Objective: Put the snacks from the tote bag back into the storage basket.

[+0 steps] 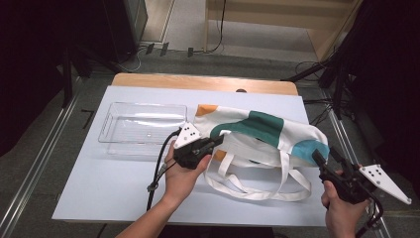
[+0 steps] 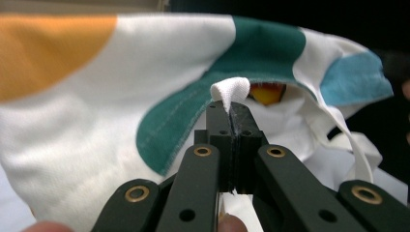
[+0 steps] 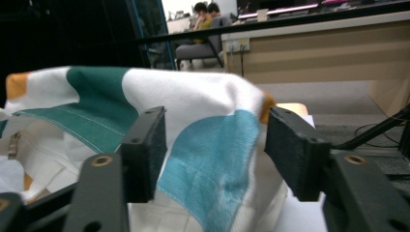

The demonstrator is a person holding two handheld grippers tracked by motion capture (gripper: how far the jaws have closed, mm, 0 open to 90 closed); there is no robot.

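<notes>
A white tote bag with teal, orange and blue patches lies on the white table, its long handles looped toward me. My left gripper is at the bag's mouth, shut on a fold of the bag's white rim. In the left gripper view the mouth is held slightly agape, and something orange shows inside. My right gripper is open at the bag's blue corner. In the right gripper view that blue patch lies between the spread jaws, fingers apart from the cloth.
A clear plastic tray with nothing in it stands at the back left, just beyond my left hand. The table's wooden far edge lies behind the bag. Cables and dark stands sit on the floor around the table.
</notes>
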